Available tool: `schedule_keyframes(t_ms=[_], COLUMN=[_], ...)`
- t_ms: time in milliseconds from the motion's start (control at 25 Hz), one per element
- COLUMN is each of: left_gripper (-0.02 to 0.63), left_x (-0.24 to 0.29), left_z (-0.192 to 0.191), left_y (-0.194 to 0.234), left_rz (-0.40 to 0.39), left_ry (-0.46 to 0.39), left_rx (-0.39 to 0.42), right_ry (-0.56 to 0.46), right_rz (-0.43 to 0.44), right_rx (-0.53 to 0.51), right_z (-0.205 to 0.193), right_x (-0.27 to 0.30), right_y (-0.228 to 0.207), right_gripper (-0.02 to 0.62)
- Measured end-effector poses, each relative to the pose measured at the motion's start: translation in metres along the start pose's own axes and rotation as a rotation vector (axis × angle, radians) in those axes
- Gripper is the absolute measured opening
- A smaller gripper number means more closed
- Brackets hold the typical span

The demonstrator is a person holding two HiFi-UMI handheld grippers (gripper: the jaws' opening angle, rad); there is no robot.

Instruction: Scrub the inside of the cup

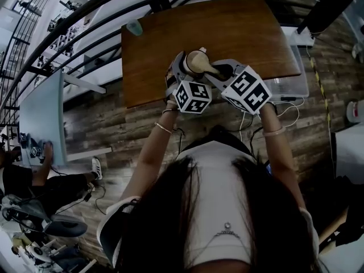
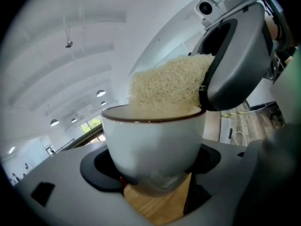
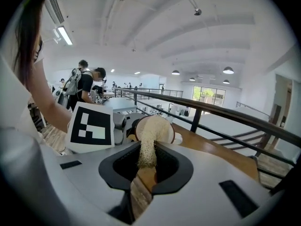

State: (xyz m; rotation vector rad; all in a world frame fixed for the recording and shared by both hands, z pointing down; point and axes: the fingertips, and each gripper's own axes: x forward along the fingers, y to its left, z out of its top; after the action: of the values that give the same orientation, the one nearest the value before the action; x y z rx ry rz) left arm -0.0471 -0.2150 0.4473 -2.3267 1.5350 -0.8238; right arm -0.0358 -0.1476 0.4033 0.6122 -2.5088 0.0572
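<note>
A white cup (image 2: 155,145) with a brown rim sits tilted between the jaws of my left gripper (image 2: 155,171), which is shut on it. The pale bristle head of a brush (image 2: 167,86) lies in the cup's mouth. My right gripper (image 3: 146,166) is shut on the brush's wooden handle (image 3: 143,180), and the bristles (image 3: 149,135) reach into the cup (image 3: 175,136). In the head view both grippers, left (image 1: 181,73) and right (image 1: 227,73), meet over the near edge of the wooden table (image 1: 227,27), with the cup (image 1: 196,60) between them.
A small teal cup (image 1: 135,27) stands at the table's far left corner. A clear plastic bin (image 1: 296,84) lies off the table's right edge, with cables (image 1: 284,110) on the floor. A black railing (image 1: 85,16) runs behind the table. A person (image 1: 23,181) sits at a white table (image 1: 42,115) to the left.
</note>
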Motion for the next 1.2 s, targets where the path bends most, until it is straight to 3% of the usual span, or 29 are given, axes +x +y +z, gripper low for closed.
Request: schedule_keyframes(t_ms=[840,1200], left_gripper=[0.407,0.407], left_x=[0.004,0.0], left_z=[-0.011,-0.008], left_y=[-0.002,-0.003], left_rz=[0.0,0.015], left_ry=[-0.008,-0.002], left_rx=[-0.189,-0.35], right_ry=[-0.165,-0.211], right_rz=[-0.109,-0.161], right_rx=[0.181,0.26], right_z=[0.005,-0.005], right_x=[-0.003,-0.015], right_y=[-0.031,-0.049], right_gripper=[0.074,0.074])
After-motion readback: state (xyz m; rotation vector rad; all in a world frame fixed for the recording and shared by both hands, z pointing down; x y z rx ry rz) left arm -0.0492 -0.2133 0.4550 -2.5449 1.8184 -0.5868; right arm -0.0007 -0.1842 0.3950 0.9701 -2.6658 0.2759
